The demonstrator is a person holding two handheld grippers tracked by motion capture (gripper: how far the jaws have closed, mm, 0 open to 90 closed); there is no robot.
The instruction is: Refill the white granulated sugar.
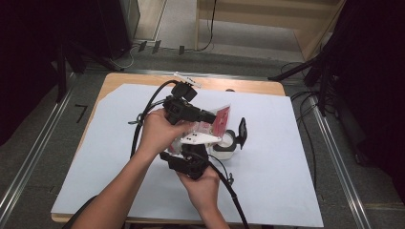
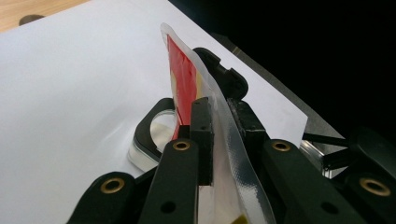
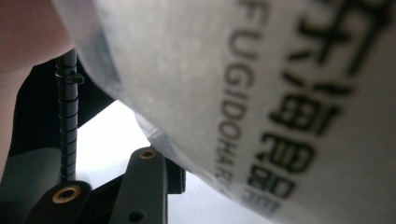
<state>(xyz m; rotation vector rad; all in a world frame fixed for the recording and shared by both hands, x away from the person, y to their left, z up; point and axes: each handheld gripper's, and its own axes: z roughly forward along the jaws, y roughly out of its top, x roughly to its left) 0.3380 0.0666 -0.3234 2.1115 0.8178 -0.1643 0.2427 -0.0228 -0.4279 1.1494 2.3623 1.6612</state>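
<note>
- The left gripper [image 2: 215, 116] is clamped on the top edge of a red and clear plastic pouch [image 2: 187, 88]; in the left gripper view its two black jaws pinch the sealed strip from both sides, so the pouch stands upright between them
- The pouch's printed red face runs forward and up past the jaw tips, and its clear sealed border trails back down between the jaw arms toward the camera
- Just beyond and below the left jaws sits a small white container with a black rim [image 2: 156, 140], resting on the white sheet [image 2: 70, 93] that covers the table; its black lid [image 1: 242, 131] stands hinged open on the far side, judged to be ready to take the pouch's contents
- The right gripper [image 1: 193, 160] comes in from nearer the person, right under the left one; the right gripper view has the pouch [image 3: 280, 93] pressed close with its dark lettering blurred, but whether the jaws are closed on it cannot be told
- Judged from the pose, one gripper anchors the seal while the other takes the pouch beside it, a setup for tearing it open over the container
- Both hands [image 1: 157, 131] sit tight together, keeping the pouch over the container
</note>
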